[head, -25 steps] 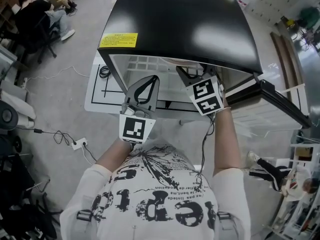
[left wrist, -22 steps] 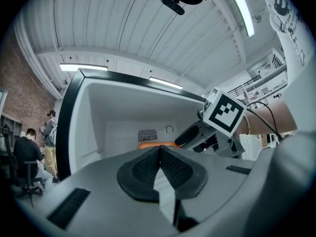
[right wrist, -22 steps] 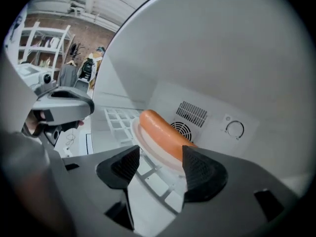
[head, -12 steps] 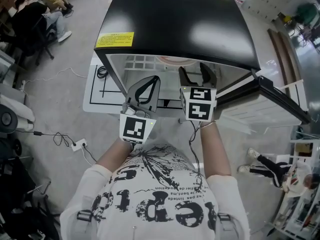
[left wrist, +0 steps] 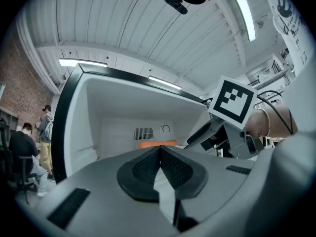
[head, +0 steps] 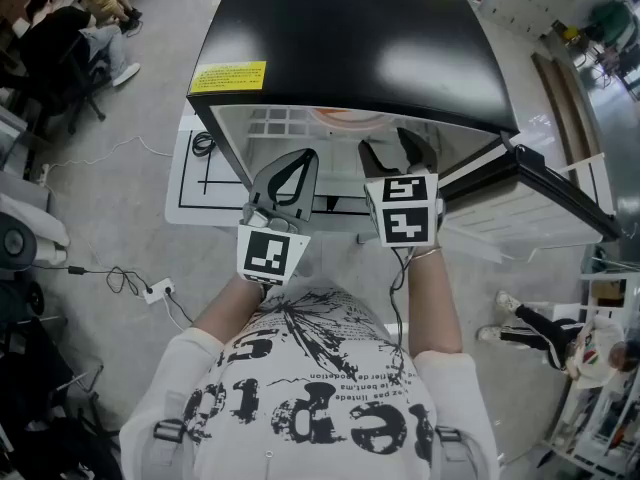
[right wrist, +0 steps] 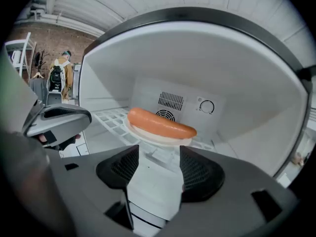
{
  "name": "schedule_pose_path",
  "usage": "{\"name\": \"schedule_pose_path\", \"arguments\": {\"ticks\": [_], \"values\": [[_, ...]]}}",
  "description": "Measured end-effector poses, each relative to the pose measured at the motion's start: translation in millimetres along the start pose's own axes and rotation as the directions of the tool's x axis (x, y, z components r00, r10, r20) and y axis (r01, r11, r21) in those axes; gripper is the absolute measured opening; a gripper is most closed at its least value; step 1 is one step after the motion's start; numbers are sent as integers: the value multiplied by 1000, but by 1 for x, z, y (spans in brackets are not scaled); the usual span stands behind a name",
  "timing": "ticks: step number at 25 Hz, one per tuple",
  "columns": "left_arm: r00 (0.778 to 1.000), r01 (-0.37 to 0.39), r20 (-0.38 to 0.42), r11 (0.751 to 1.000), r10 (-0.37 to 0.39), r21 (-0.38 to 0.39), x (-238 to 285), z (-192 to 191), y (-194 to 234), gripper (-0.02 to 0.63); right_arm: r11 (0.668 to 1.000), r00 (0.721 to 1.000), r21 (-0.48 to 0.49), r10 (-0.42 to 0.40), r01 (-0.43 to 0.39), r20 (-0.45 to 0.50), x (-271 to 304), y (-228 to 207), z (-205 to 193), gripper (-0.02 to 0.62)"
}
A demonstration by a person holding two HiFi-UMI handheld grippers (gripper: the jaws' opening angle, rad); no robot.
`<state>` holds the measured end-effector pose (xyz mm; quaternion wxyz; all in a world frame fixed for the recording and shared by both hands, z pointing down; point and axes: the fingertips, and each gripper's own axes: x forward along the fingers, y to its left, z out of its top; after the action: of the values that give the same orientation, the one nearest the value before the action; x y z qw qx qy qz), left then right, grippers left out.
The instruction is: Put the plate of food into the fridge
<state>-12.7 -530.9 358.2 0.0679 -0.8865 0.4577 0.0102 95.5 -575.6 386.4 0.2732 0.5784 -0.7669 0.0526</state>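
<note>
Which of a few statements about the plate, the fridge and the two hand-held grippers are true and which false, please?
1. The plate with the sausage sits on the grid shelf inside the fridge. True.
2. The right hand-held gripper is clamped on the plate. False: its jaws have just been opening and stand apart with nothing between them; the plate lies beyond them.
3. The left hand-held gripper has its jaws together. True.
4. The fridge door is closed. False: it stands open, swung out to the right in the head view.
</note>
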Motion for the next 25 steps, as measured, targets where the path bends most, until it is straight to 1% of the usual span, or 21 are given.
{"name": "schedule_pose_path", "arguments": {"ticks": [3,7,8,11,13,14,15,17,20,22,25], "values": [[1000,6,5,1000,-6,-2,0,2,-2,8,999,999,47,18,-20,46,-6,5,-1,261],[1000,15,6,1000,-15,-11,1,6,-9,8,993,992,112,18,-32,122,-18,11,-3,258],[1000,18,7,1000,-18,-19,2,6,-11,6,990,989,137,16,-36,146,-21,12,-4,226],[1000,20,5,999,-20,-46,2,9,-15,8,978,970,204,-15,-36,243,-35,11,-3,172],[1000,16,5,999,-16,-41,1,11,-18,8,975,946,223,-68,-5,318,-48,8,-1,89],[1000,13,8,999,-13,-37,0,13,-19,6,974,935,226,-93,14,343,-54,6,-1,55],[1000,10,12,999,-10,-35,-1,15,-21,8,973,926,228,-107,24,361,-57,5,-2,3],[1000,3,17,999,-2,-39,-2,16,-25,8,972,918,233,-95,2,385,-62,8,-5,2],[1000,-9,17,999,10,-46,-6,18,-31,8,968,919,245,-52,-49,390,-65,14,-15,2],[1000,-18,25,999,19,-51,-11,21,-35,7,971,914,234,-47,-53,403,-70,17,-19,2],[999,-35,36,998,37,-53,-23,25,-43,8,985,892,172,-53,-28,449,-83,25,-21,2]]}}
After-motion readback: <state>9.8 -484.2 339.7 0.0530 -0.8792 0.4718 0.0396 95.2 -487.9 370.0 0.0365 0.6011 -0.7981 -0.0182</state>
